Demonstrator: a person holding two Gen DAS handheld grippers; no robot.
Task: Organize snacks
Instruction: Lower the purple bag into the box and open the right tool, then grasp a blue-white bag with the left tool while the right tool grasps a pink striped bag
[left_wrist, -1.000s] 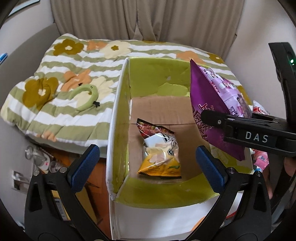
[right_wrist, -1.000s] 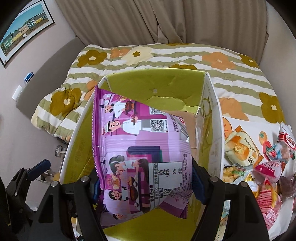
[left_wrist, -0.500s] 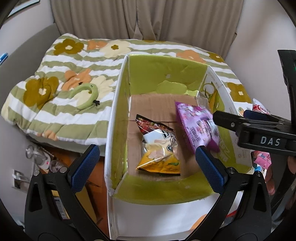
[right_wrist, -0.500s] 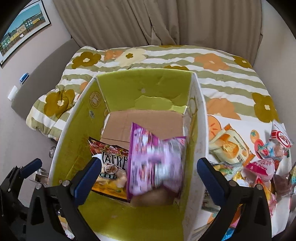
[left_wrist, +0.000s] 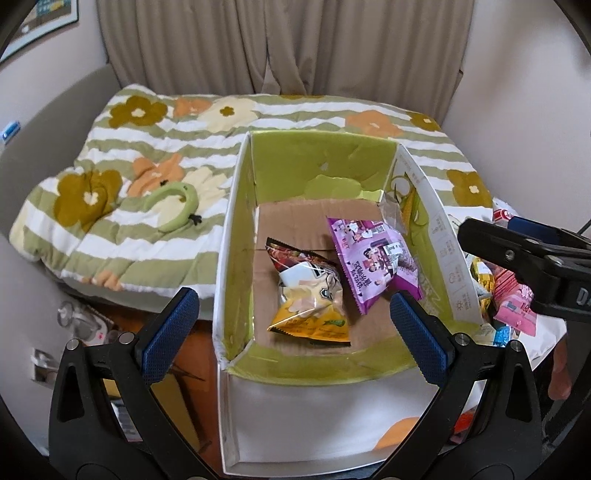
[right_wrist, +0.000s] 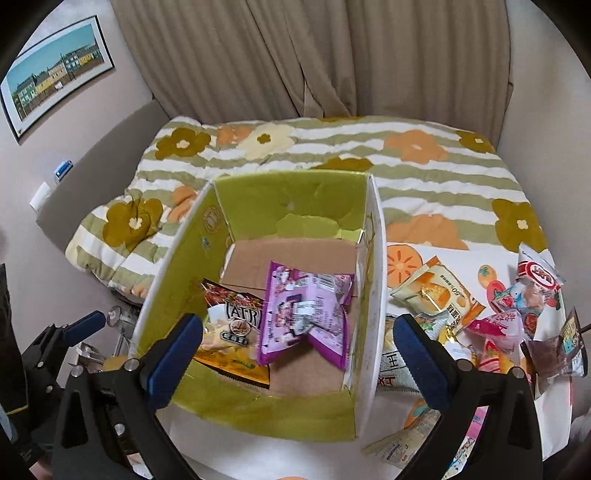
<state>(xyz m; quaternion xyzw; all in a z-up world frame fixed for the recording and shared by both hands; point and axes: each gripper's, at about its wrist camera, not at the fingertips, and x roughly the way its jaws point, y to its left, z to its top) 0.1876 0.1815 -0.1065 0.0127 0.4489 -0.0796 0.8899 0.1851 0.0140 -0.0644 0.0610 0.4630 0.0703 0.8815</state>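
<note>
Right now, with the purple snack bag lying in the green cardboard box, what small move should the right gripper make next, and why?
Probably swing the right gripper rightward toward the loose snack packets beside the green cardboard box. Its jaws have just opened and hold nothing; the purple snack bag lies inside beside the yellow chip bag, while several packets still wait outside.

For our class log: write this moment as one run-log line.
right claw: open, empty | purple bag: in box, beside yellow bag | left claw: open, empty
</note>
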